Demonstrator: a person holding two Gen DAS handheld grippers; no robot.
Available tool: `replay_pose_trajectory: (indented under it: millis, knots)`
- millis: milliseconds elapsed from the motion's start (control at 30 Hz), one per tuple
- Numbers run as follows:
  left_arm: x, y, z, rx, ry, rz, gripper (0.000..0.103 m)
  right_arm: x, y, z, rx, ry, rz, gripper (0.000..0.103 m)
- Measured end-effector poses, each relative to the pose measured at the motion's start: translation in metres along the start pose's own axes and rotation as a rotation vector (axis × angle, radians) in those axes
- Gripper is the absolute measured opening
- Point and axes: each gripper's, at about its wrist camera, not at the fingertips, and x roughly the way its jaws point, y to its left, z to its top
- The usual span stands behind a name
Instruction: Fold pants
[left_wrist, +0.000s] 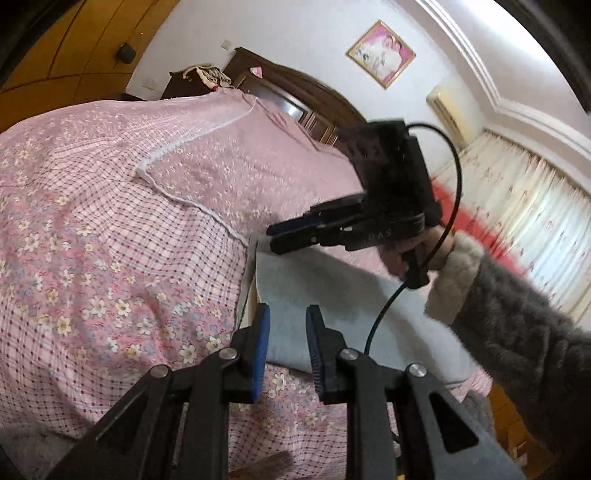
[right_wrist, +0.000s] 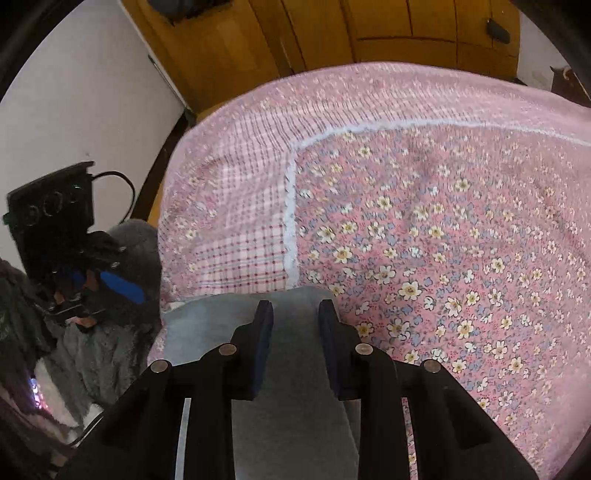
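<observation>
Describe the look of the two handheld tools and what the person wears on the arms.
Both tools are black with blue finger pads and silver pivot bolts. The right tool carries a boxy black top, white lettering and a looping black cable. The sleeve is fuzzy grey with a cream cuff.

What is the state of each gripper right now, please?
Left gripper: open, holding nothing, above the grey pants.
Right gripper: open, nothing pinched, over the grey pants on the floral bedspread.

Right gripper with parted jaws above grey pants on floral bedspread.
</observation>
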Motion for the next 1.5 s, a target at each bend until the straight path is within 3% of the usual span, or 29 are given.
replay_pose_trajectory:
  millis: [133, 200, 267, 400, 500, 667, 900, 1133, 1267, 1400, 1433, 1500]
  knots:
    - [0.003, -0.003, 0.0, 0.031, 0.023, -0.042, 0.019, 0.007, 0.003, 0.002, -0.013, 0.028, -0.03, 0.025]
    - [0.007, -0.014, 0.0, 0.055, 0.031, -0.053, 0.019, 0.009, 0.01, 0.003, -0.057, 0.021, -0.09, 0.011]
    - [0.01, -0.016, -0.002, 0.06, 0.035, -0.061, 0.019, 0.006, 0.02, 0.001, -0.1, 0.001, -0.133, 0.005]
    - [0.036, -0.014, -0.005, 0.054, 0.119, 0.077, 0.019, 0.001, 0.039, -0.007, -0.171, -0.062, -0.238, 0.003]
    - [0.051, -0.012, -0.006, 0.057, 0.154, 0.152, 0.018, 0.0, 0.048, -0.011, -0.212, -0.09, -0.309, 0.003]
    - [0.053, -0.022, -0.008, 0.094, 0.136, 0.196, 0.018, -0.002, 0.055, -0.006, -0.275, -0.101, -0.405, 0.003]
    - [0.059, -0.033, -0.01, 0.113, 0.136, 0.213, 0.018, 0.01, 0.045, -0.003, -0.279, -0.067, -0.428, 0.003]
    - [0.055, -0.031, -0.009, 0.091, 0.125, 0.207, 0.018, -0.001, 0.051, 0.004, -0.266, -0.185, -0.437, 0.002]
    - [0.05, -0.028, -0.008, 0.082, 0.107, 0.206, 0.018, 0.013, 0.039, -0.001, -0.243, -0.125, -0.425, 0.002]
    - [0.054, -0.025, -0.008, 0.083, 0.127, 0.213, 0.018, 0.022, 0.036, -0.005, -0.216, -0.145, -0.437, 0.003]
    - [0.055, -0.025, -0.009, 0.084, 0.128, 0.216, 0.018, 0.021, 0.038, -0.005, -0.216, -0.153, -0.457, 0.006]
    - [0.056, -0.026, -0.009, 0.086, 0.132, 0.218, 0.018, 0.017, 0.043, -0.005, -0.178, -0.165, -0.53, 0.023]
